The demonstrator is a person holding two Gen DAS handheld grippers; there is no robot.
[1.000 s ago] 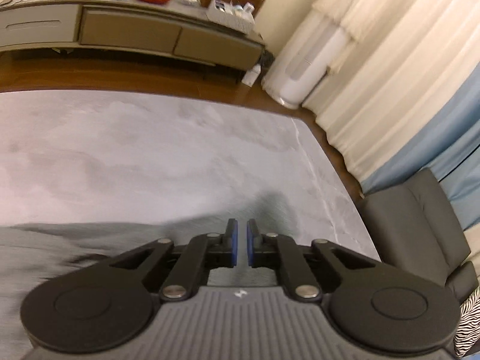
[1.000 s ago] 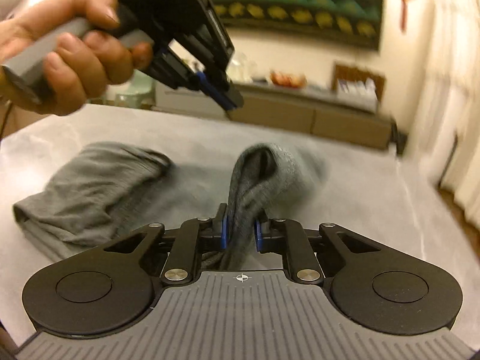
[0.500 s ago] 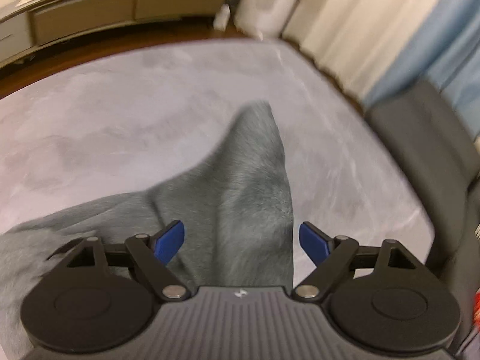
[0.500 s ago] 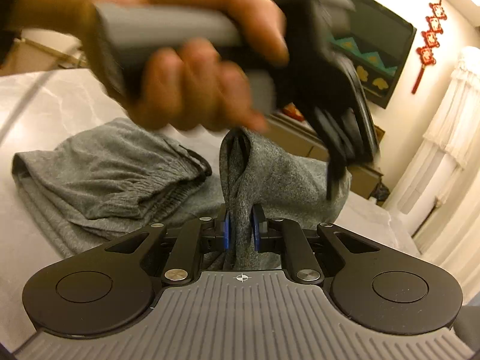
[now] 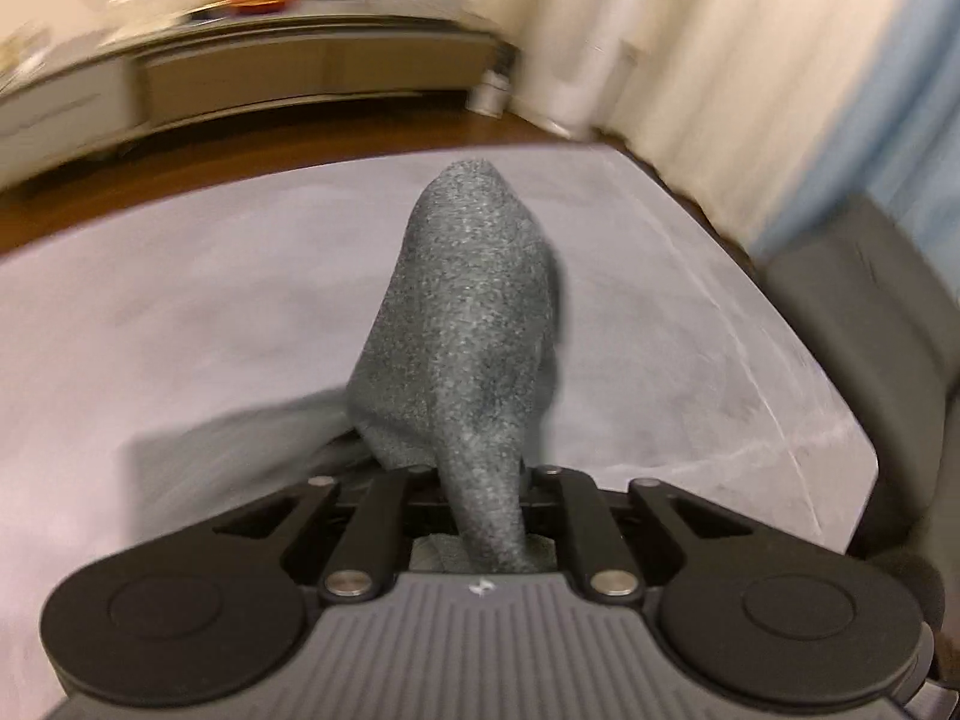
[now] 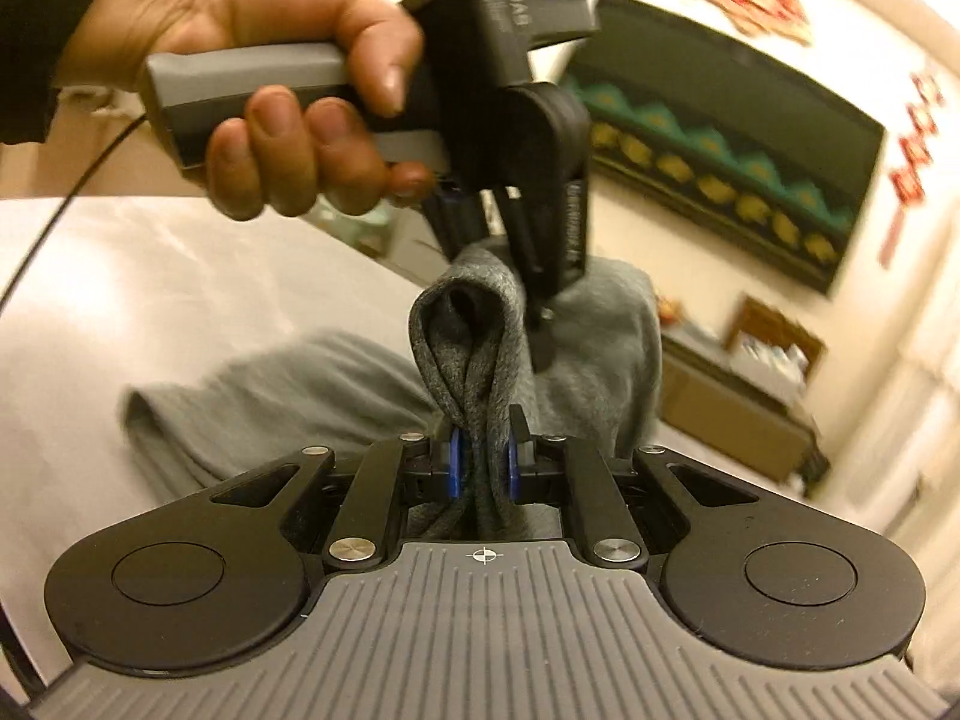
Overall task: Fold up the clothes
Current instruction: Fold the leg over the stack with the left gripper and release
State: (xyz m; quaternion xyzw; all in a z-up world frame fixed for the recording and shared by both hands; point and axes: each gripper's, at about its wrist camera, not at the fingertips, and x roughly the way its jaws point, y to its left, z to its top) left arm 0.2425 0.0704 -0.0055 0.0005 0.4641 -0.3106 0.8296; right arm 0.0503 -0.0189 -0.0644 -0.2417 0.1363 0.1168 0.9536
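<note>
A grey knit garment (image 5: 474,312) rises in a peak from the pale grey tabletop (image 5: 210,300). In the left wrist view my left gripper (image 5: 483,474) is closing, its jaws pinching a raised fold of this cloth. In the right wrist view my right gripper (image 6: 482,456) is shut on a doubled fold of the same garment (image 6: 474,336). Just beyond it a hand (image 6: 270,90) holds the left gripper (image 6: 540,300), which bites the cloth from above. The rest of the garment (image 6: 288,384) lies bunched on the table to the left.
A long low sideboard (image 5: 270,72) stands against the far wall. A grey chair (image 5: 864,312) sits at the table's right edge, with cream curtains (image 5: 750,60) and a white appliance (image 5: 582,60) behind. A cable (image 6: 54,228) trails from the left gripper.
My left gripper opened wide over the cloth, came in beside the right gripper and closed on a fold. The right gripper kept its grip while it shifted and rolled.
</note>
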